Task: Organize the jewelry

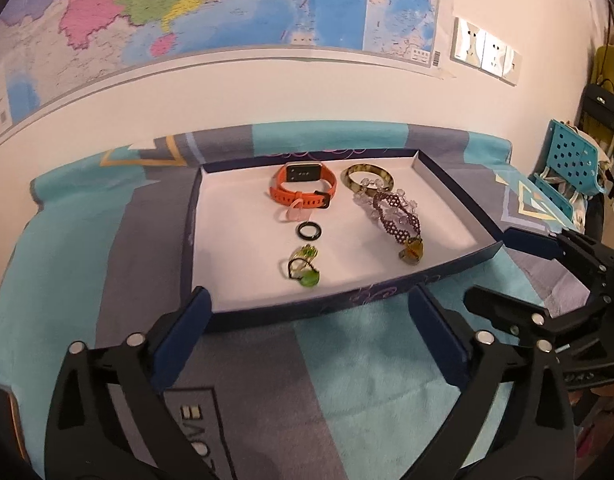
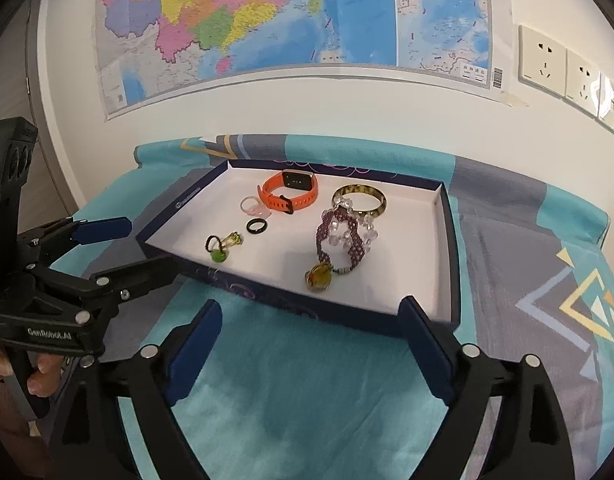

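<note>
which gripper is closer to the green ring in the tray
Left. The left gripper sits open just before the tray's near wall, facing the green ring; the right gripper is off to the ring's right.

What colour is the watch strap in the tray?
Orange, with a dark buckle; the watch shows best in the right wrist view.

Tray's (image 1: pixel 211 236) left and right floor lies bare; jewelry fills its middle; low walls ring it; cloth (image 2: pixel 291 380) before it is open.
</note>
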Demonstrator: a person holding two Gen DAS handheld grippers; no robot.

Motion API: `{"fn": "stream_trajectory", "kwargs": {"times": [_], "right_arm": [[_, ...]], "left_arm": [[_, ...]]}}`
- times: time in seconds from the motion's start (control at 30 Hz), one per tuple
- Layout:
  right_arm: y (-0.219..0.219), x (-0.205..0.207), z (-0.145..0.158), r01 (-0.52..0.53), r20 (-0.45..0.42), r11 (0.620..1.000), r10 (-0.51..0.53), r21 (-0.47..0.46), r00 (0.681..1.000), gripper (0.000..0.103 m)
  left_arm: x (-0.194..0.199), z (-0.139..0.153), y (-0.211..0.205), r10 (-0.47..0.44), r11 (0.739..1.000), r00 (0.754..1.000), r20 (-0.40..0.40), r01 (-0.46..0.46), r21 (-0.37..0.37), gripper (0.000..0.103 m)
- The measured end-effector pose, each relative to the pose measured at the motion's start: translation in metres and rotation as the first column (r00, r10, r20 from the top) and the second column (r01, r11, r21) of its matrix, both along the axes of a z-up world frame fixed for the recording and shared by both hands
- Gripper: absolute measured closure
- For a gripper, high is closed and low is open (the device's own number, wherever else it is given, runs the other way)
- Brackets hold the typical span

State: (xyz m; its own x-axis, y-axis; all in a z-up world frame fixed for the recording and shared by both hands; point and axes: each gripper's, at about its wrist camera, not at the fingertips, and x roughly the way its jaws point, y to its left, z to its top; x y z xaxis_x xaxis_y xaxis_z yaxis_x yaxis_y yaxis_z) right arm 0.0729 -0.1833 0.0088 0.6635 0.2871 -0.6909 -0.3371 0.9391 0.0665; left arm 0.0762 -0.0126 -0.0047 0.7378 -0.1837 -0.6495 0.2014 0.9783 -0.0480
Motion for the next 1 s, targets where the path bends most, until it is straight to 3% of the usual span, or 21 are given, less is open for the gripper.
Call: {"fn": "stream_trajectory", "kwargs": {"times": [0.13,0.63,1.0], "right_arm": [[0.001,-0.008,-0.002,0.004,-0.004,1.0,-0.004,-0.002,1.0,0.007],[0.005,-0.023,-0.007,0.024,-0.029,1.0,-0.024,0.002,0.999,0.007],[0.007,-0.031,-0.007,0.02,-0.03,1.0,-0.02,0.011,0.999,0.007]], "left_arm": [[-0.011,0.0,0.005,0.034,0.999,0.999,0.005,-0.034,0.008,0.006],[-0.036,0.003,0.015,0.123,0.992,0.992,0.016,-0.124,0.035,0.006],[-0.044,0.004,0.016,0.141,0.988,0.99,0.031,-0.142,0.056,0.006]]}}
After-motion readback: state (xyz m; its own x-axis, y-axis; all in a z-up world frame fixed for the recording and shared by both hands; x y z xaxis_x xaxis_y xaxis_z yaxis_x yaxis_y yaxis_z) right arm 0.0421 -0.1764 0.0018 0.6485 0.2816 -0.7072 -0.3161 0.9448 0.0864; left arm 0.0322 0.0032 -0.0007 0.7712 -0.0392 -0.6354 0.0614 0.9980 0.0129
